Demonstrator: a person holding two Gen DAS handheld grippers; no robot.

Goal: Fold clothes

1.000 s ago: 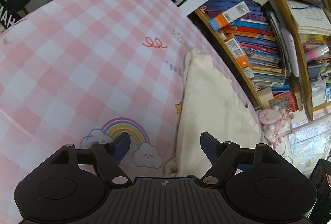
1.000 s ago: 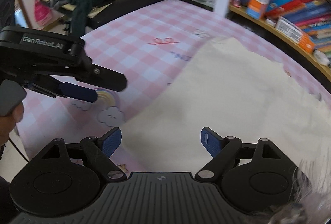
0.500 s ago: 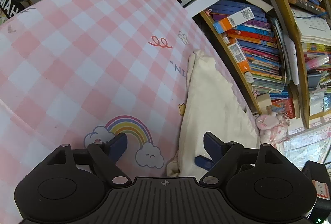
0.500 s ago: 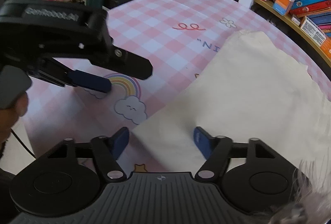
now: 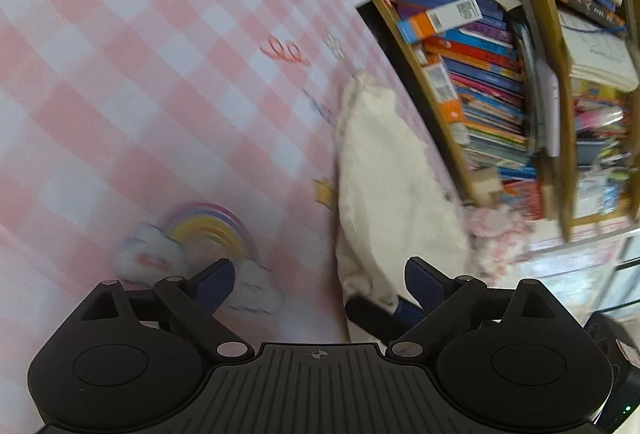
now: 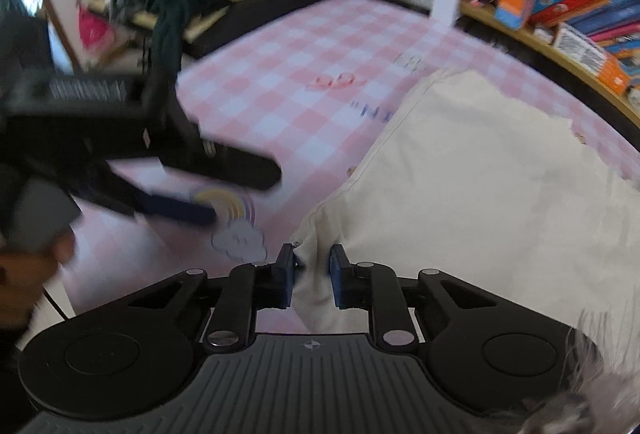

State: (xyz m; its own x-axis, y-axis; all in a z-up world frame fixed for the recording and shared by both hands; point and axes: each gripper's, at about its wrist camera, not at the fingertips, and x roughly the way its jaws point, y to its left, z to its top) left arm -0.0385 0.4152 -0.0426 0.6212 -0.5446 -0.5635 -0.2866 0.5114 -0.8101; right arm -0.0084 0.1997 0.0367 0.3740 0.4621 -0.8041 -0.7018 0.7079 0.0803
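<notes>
Centrally, at 6 o'clock of the right wrist view, the right gripper [image 6: 312, 280] has its 2 blue-padded fingers [image 6: 286, 276] drawn close together, pinching the near corner of the cream garment [image 6: 480, 193]; a fold of the cloth stands between the pads. From that corner the garment spreads flat toward 1 and 3 o'clock across the pink-and-white checked cloth [image 6: 300, 81]. At 9 o'clock the left gripper [image 6: 200, 193] appears blurred, held by a hand [image 6: 36, 254], its 2 fingers parted above the rainbow print [image 6: 228, 203]. In the left wrist view the left gripper [image 5: 320, 280] shows its fingers spread wide with nothing between them; the rainbow print [image 5: 208, 234] lies at 8 o'clock, the garment [image 5: 384, 185] at 3 o'clock, and the bookshelf [image 5: 480, 73] at 2 o'clock. The right gripper [image 5: 380, 310] shows at 5 o'clock, at the garment's near end
</notes>
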